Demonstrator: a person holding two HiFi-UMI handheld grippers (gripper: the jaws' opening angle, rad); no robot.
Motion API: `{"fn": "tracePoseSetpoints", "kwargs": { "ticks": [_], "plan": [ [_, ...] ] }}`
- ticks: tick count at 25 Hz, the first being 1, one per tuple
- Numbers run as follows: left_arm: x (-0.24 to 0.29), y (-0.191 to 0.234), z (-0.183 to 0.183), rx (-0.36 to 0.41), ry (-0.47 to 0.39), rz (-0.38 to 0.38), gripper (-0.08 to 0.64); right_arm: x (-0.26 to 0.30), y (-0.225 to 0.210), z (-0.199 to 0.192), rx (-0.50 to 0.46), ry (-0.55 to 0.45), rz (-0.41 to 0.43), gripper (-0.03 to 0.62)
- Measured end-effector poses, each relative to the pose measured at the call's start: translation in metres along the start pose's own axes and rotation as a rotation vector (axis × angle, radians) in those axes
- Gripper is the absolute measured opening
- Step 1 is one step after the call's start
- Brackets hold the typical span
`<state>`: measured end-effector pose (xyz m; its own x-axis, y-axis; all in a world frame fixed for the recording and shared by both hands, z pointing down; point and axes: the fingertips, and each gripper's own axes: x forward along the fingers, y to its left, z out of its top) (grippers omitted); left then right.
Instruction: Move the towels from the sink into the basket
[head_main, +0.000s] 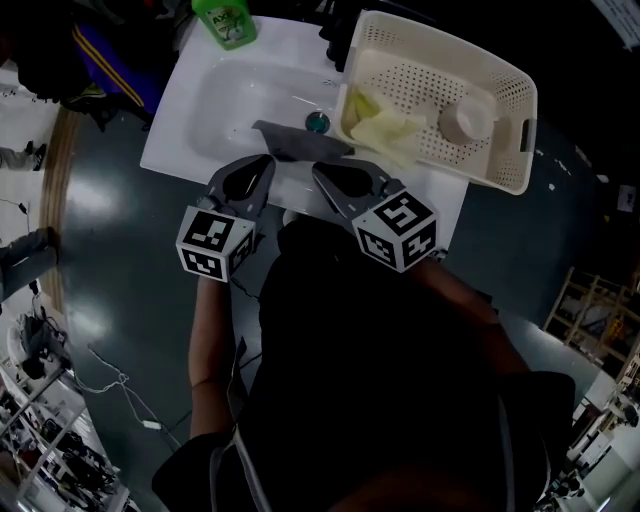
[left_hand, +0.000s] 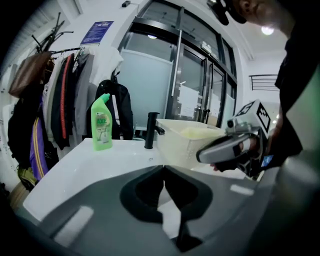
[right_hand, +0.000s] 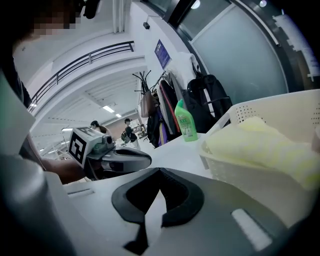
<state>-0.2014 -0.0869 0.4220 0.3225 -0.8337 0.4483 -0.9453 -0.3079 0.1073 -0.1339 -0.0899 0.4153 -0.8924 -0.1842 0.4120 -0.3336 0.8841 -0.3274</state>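
A dark grey towel (head_main: 300, 143) lies in the white sink (head_main: 225, 95), near the drain. The cream basket (head_main: 500, 95) stands on the counter to the sink's right, with yellow towels (head_main: 385, 127) and a round white object (head_main: 466, 120) inside. Both grippers hover side by side over the sink's near edge. My left gripper (head_main: 268, 160) is shut and empty, its tips just short of the grey towel. My right gripper (head_main: 318, 170) is shut and empty too, beside the towel's near edge. In the right gripper view the yellow towels (right_hand: 260, 142) fill the basket (right_hand: 250, 172).
A green bottle (head_main: 225, 20) stands at the sink's back edge, next to a black faucet (left_hand: 150, 130). Coats hang on a rack (left_hand: 55, 105) behind the counter. Grey floor surrounds the counter, with shelving (head_main: 40, 440) at the lower left.
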Motion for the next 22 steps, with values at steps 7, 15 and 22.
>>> {"fn": "tracePoseSetpoints", "kwargs": {
  "ticks": [7, 15, 22],
  "plan": [
    [0.012, 0.019, -0.013, 0.071, 0.065, -0.109, 0.009, 0.032, -0.006, -0.007, 0.033, 0.028, -0.067, -0.006],
    [0.033, 0.038, -0.025, 0.164, 0.162, -0.225, 0.009, 0.062, -0.02, -0.016, 0.102, 0.038, -0.142, -0.006],
    [0.055, 0.045, -0.026, 0.236, 0.199, -0.386, 0.009, 0.076, -0.03, -0.025, 0.162, 0.055, -0.213, -0.006]
  ]
}}
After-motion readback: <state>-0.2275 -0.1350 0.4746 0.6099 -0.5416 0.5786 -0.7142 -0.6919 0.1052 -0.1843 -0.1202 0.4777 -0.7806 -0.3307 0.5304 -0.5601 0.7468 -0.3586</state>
